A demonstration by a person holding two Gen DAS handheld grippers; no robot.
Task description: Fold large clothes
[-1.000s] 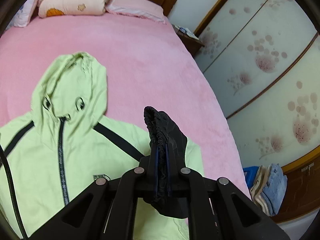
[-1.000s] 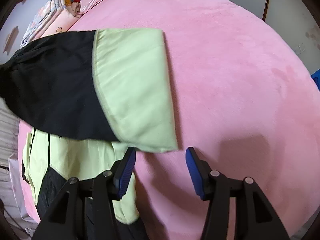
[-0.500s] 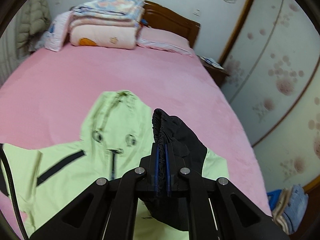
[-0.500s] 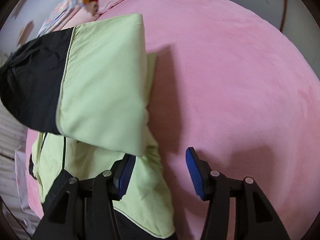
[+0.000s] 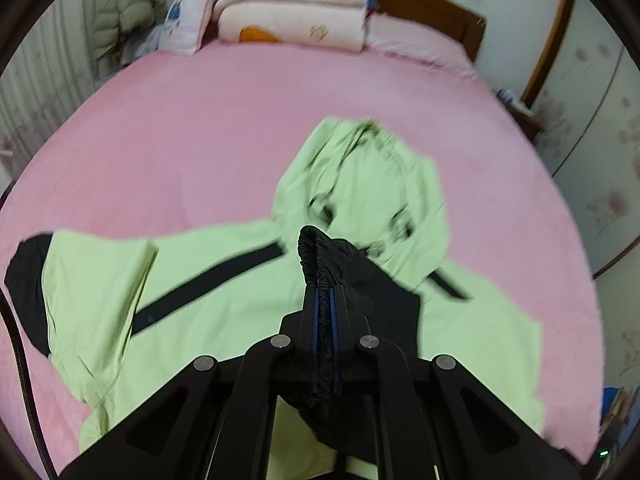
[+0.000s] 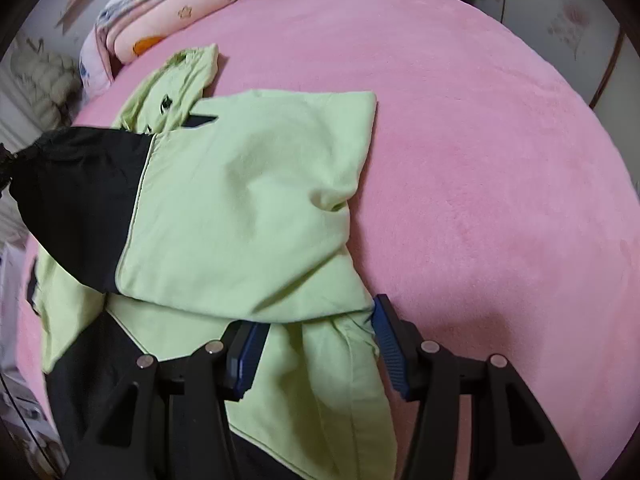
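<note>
A light green hooded jacket (image 5: 224, 300) with black stripes and black cuffs lies front up on the pink bed (image 5: 192, 136). My left gripper (image 5: 325, 300) is shut on the black elastic cuff (image 5: 320, 252) of one sleeve and holds it above the jacket's chest, near the hood (image 5: 368, 176). In the right wrist view that sleeve (image 6: 248, 208) is drawn across the jacket body, its black end (image 6: 80, 200) at the left. My right gripper (image 6: 316, 344) is open, its blue pads either side of the jacket's side edge (image 6: 340, 360).
Folded quilts and a pillow (image 5: 292, 16) are stacked at the wooden headboard (image 5: 432, 8). A padded coat (image 5: 124, 12) hangs at the far left. Wardrobe doors (image 5: 592, 92) run along the right. Bare pink bed (image 6: 500, 140) lies to the right of the jacket.
My left gripper carried the black cuff left across the jacket, folding the sleeve over the body. The view swung so the hood now sits right of the cuff. The right gripper stayed open.
</note>
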